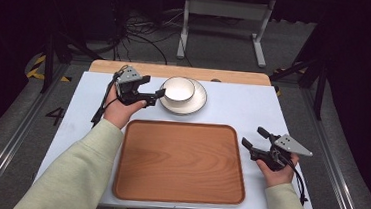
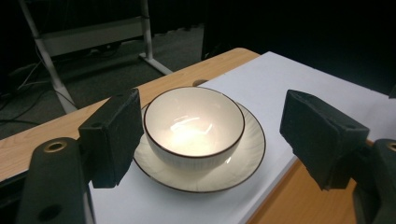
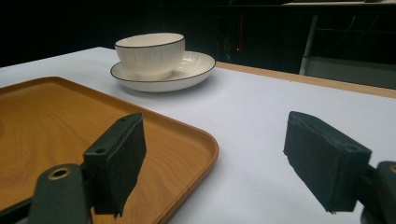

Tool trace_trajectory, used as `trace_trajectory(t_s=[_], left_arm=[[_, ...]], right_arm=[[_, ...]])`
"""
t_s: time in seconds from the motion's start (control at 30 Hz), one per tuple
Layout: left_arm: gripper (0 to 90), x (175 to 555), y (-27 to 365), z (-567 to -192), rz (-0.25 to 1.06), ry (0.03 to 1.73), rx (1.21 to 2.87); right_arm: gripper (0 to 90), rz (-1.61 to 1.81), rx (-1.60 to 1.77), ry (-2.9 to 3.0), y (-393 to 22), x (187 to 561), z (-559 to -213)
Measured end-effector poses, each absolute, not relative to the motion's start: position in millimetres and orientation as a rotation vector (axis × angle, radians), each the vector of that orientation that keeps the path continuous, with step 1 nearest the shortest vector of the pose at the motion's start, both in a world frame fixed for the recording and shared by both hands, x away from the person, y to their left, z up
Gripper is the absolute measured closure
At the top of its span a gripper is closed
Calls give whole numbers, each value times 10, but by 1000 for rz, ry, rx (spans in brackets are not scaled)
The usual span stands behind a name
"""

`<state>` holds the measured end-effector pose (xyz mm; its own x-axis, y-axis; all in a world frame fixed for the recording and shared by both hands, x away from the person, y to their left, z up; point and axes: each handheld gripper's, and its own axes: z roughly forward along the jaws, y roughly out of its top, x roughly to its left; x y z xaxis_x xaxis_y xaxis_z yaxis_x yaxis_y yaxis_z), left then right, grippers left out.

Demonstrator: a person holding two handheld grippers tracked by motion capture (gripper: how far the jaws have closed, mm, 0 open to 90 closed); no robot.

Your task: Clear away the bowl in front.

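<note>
A white bowl with a dark rim sits on a white ribbed plate at the back of the table. My left gripper is open just left of the plate, its jaws pointing at the bowl and plate. A wooden tray lies bare in front. My right gripper is open beside the tray's right edge, low over the white table cover. In the right gripper view the bowl and plate stand beyond the tray.
A white cover spreads over the wooden table. A white desk frame and cables stand on the floor behind. Dark stands flank both sides of the table.
</note>
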<state>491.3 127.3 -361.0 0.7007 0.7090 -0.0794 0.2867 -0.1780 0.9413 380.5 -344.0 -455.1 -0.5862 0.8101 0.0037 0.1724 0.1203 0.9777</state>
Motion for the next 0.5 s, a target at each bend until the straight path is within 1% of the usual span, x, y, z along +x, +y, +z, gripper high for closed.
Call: trace_trajectory(t_s=[0.13,0.23,0.33,0.4,0.5], left_arm=[[290,5042,1260,-3626,453,843,1783],[356,5108,1232,-3616,442,885,1816],[350,5152,1204,-3604,448,899,1827],[306,5184,1170,-3596,446,908,1832],[284,5237,1123,-3586,445,906,1842]], right_arm=[[219,1497,951,1854,-3440,3806,-4551],[219,1497,949,1855,-3440,3806,-4550],[219,1496,948,1855,-3440,3806,-4550],[218,1496,949,1854,-3440,3805,-4550],[218,1496,947,1853,-3438,3805,-4551]])
